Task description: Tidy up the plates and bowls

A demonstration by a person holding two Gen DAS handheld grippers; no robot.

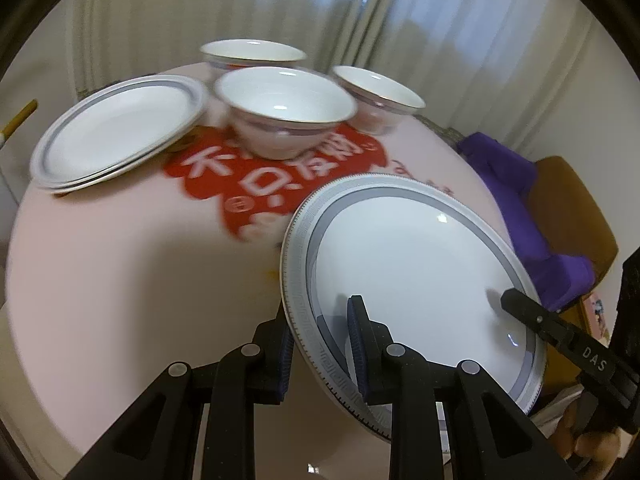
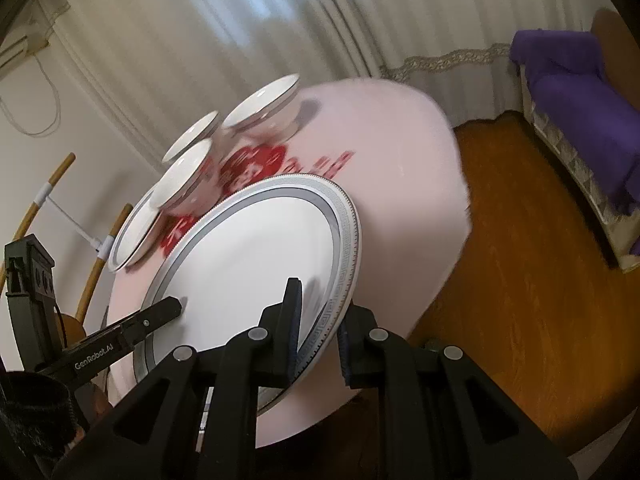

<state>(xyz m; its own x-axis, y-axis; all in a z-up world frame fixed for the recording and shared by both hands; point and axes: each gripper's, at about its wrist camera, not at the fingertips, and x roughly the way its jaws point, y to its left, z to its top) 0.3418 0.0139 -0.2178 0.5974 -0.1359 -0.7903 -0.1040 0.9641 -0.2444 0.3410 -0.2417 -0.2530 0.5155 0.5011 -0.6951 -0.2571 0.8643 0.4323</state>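
A large white plate (image 1: 420,264) with a grey patterned rim is held tilted over the near side of the pink table (image 1: 120,280). My left gripper (image 1: 320,344) is shut on its near rim, one pad on top and one beneath. My right gripper (image 2: 320,340) is shut on the opposite rim of the same plate (image 2: 248,264). Each view shows the other gripper's fingertip lying on the plate's face. Beyond it sit a stack of smaller grey-banded plates (image 1: 116,132) at the left and three white bowls (image 1: 284,108) (image 1: 252,54) (image 1: 376,96) clustered on a red print.
The round table (image 2: 400,184) drops off to a wooden floor (image 2: 520,300) on the right. A purple-covered seat (image 2: 580,112) stands beyond it. Pale curtains (image 2: 240,40) hang behind the table. A wooden chair frame (image 2: 52,184) stands at the left.
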